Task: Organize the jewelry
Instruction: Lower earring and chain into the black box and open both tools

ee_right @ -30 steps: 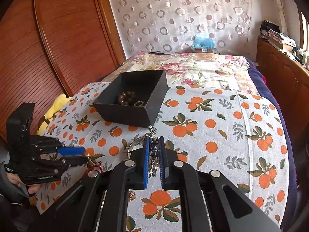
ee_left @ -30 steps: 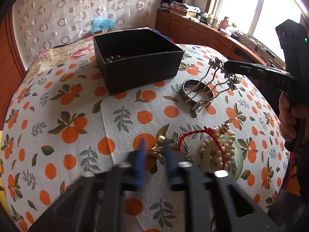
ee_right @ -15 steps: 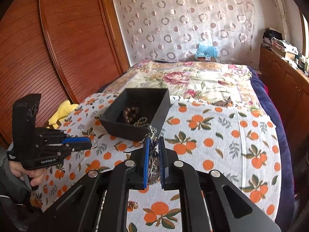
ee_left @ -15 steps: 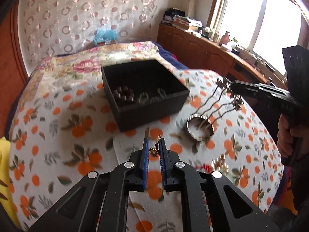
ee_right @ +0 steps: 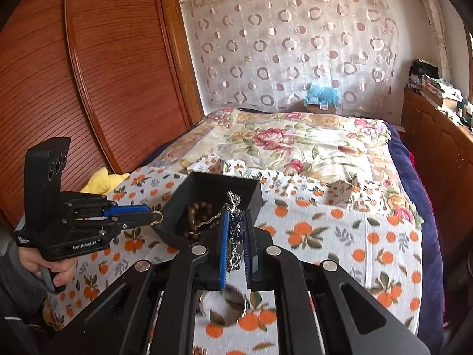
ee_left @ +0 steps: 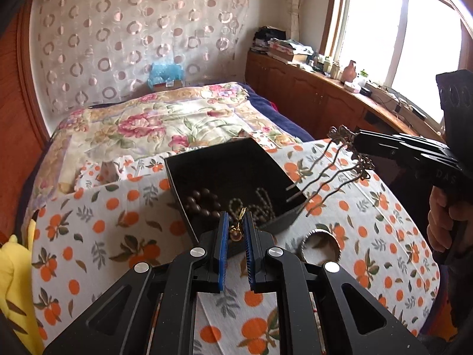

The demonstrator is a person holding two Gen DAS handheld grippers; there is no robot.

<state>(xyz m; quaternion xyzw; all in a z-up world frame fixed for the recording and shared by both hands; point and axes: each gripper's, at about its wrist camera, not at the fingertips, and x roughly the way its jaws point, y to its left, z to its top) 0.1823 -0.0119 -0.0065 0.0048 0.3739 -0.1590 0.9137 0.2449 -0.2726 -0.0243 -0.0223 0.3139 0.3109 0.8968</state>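
Both grippers have lifted their pieces off the orange-print cloth [ee_left: 97, 236] in the past second and now hang over the black box [ee_left: 224, 171]. On the left, the left gripper [ee_left: 235, 230] pinches a small gold earring [ee_left: 236, 230] between narrow jaws, near the box's front edge. On the right, the right gripper [ee_right: 236, 233] clamps the ornate top of a metal hair comb [ee_left: 340, 159], prongs slanting down to the box's right rim. A silver bangle [ee_left: 320, 244] remains on the cloth. Dropping both in looks next.
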